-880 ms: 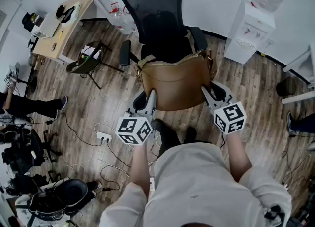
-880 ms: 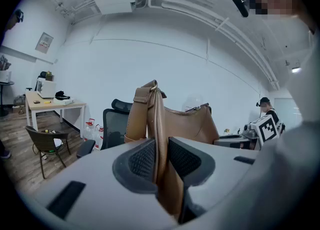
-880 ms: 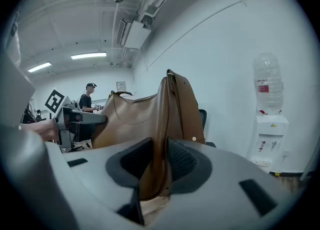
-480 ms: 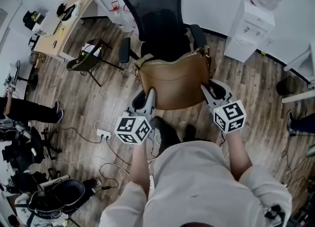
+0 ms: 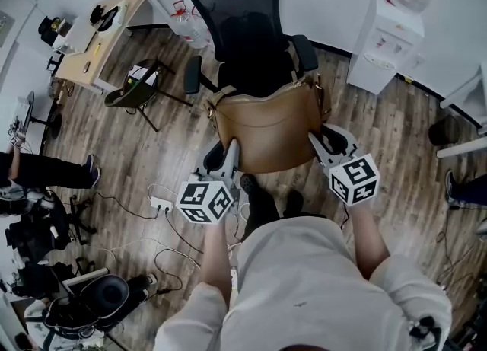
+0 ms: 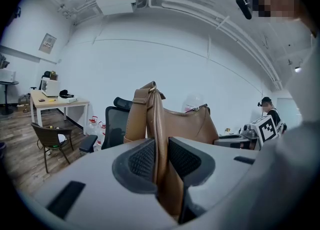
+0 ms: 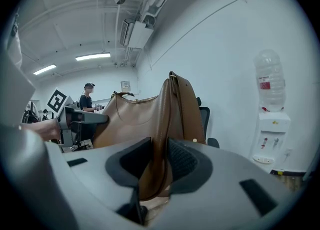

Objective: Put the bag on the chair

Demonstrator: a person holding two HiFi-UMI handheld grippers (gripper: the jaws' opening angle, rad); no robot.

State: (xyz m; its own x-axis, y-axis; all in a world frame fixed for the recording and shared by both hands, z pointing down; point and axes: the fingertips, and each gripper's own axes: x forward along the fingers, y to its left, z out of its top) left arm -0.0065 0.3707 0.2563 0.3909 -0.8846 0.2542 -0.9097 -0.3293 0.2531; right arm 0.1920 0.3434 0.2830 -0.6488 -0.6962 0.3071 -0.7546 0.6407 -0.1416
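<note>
A tan leather bag (image 5: pixel 268 125) hangs upright between my two grippers, in front of the seat of a black mesh office chair (image 5: pixel 242 18). My left gripper (image 5: pixel 230 153) is shut on the bag's left edge; in the left gripper view the leather (image 6: pixel 161 139) is pinched between the two pads. My right gripper (image 5: pixel 316 146) is shut on the bag's right edge, and the right gripper view shows the bag (image 7: pixel 162 124) clamped between its pads. The bag's lower part covers the chair's seat in the head view.
A water dispenser (image 5: pixel 388 41) stands right of the chair, water jugs (image 5: pixel 186 28) left of it. A small brown chair (image 5: pixel 133 92) and a wooden desk (image 5: pixel 95 41) are at the left. Cables and a power strip (image 5: pixel 160 206) lie on the wood floor. My feet (image 5: pixel 259 197) are just below the bag.
The bag and both grippers have shifted slightly towards the chair; the grips are unchanged.
</note>
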